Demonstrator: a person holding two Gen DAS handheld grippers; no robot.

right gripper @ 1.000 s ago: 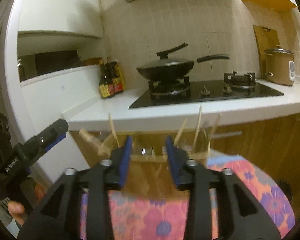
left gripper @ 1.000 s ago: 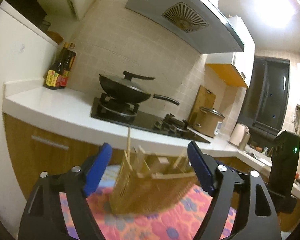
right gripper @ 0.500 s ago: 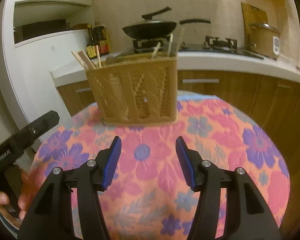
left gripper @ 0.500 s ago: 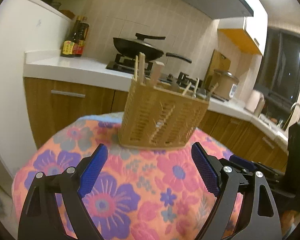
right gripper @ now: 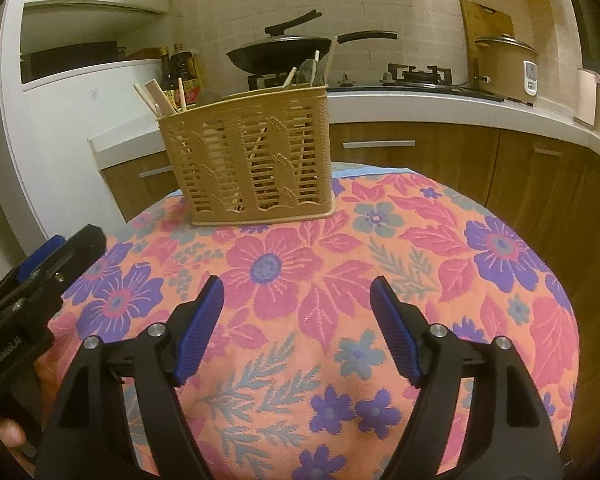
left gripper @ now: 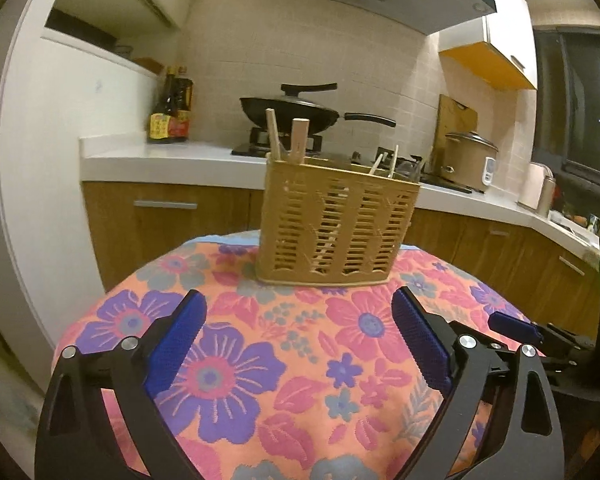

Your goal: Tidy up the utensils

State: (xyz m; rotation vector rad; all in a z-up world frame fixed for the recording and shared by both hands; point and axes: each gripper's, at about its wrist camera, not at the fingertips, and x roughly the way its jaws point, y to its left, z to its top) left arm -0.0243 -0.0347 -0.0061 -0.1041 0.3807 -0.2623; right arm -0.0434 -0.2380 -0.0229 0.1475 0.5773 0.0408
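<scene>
While the basket (right gripper: 247, 156) stands at upper centre on the flowered counter (right gripper: 380, 264), both grippers' fingers are seen opening, empty; light, stiff chopsticks (right gripper: 180, 94) are judged best gripped mid-shaft.

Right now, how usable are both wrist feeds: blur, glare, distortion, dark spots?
Left wrist: sharp, strong fisheye bending of the counter, dim warm light, black window, utensil basket clear. Right wrist: also sharp, tablecloth bulges, corners vignetted, no glare on the basket.
</scene>
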